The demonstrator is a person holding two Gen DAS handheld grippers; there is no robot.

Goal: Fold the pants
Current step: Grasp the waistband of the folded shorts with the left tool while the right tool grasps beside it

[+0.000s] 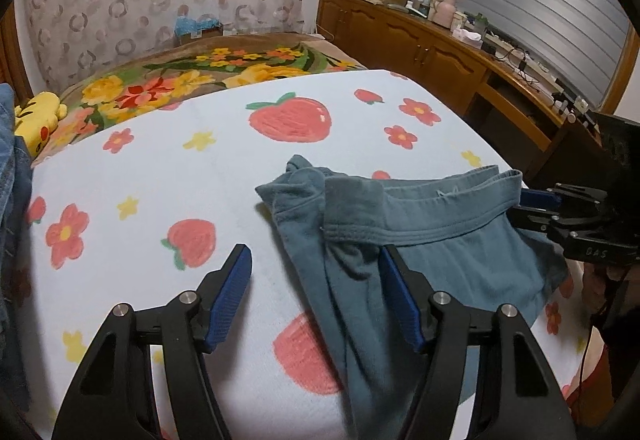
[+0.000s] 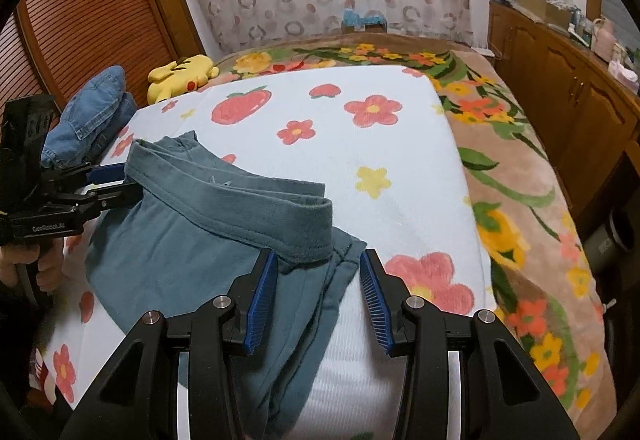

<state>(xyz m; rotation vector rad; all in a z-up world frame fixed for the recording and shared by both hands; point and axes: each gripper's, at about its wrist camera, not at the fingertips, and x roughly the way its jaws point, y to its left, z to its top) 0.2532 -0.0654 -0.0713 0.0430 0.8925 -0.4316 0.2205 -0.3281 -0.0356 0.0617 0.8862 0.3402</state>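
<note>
Teal-blue pants (image 1: pixel 432 252) lie bunched on a white blanket with strawberries and flowers (image 1: pixel 168 175), waistband up. My left gripper (image 1: pixel 316 260) is open over the left end of the waistband, one finger touching the cloth. In the right wrist view the pants (image 2: pixel 192 240) lie ahead and to the left. My right gripper (image 2: pixel 318 264) is open around the right end of the waistband (image 2: pixel 308 224). Each gripper shows in the other's view at the opposite waistband end: the right one (image 1: pixel 532 203) and the left one (image 2: pixel 108 179).
A brown floral blanket (image 2: pixel 516 175) covers the bed beyond and right of the white one. A yellow plush toy (image 2: pixel 180 75) and folded jeans (image 2: pixel 92 111) sit at the left. A wooden sideboard (image 1: pixel 440 47) with clutter runs along the right wall.
</note>
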